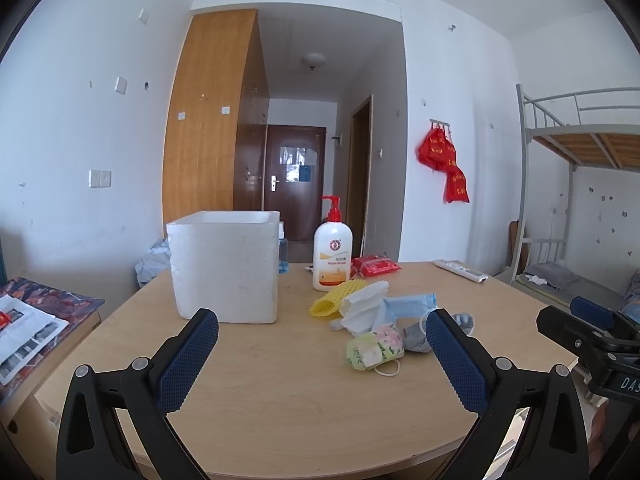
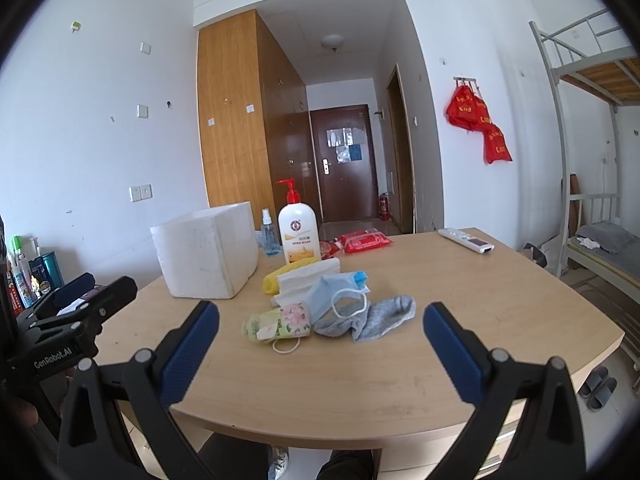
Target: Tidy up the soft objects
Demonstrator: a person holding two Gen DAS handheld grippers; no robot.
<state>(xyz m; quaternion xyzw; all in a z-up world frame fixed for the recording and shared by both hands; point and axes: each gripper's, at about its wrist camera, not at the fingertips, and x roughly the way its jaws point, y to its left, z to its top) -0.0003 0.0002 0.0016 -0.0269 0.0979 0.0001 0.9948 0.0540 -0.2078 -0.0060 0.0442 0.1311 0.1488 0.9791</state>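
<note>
A pile of soft things lies mid-table: a floral rolled cloth point(image 1: 376, 346) point(image 2: 280, 322), a grey sock point(image 2: 372, 318) point(image 1: 416, 336), a blue face mask point(image 2: 340, 290) point(image 1: 408, 306), a white tissue pack point(image 1: 364, 304) point(image 2: 308, 276) and a yellow mesh sponge point(image 1: 334, 298) point(image 2: 280, 274). A white foam box point(image 1: 226, 266) point(image 2: 208, 250) stands open-topped to the left of the pile. My left gripper point(image 1: 322, 344) is open and empty, above the table before the box and pile. My right gripper point(image 2: 322, 340) is open and empty, facing the pile.
A lotion pump bottle point(image 1: 332, 254) point(image 2: 298, 236), a small spray bottle point(image 2: 267, 236), a red wipes pack point(image 1: 374, 266) point(image 2: 364, 240) and a white remote point(image 1: 460, 270) point(image 2: 466, 240) stand behind. The wooden table point(image 1: 280, 400) has a curved front edge. A bunk bed point(image 1: 580, 200) is at right.
</note>
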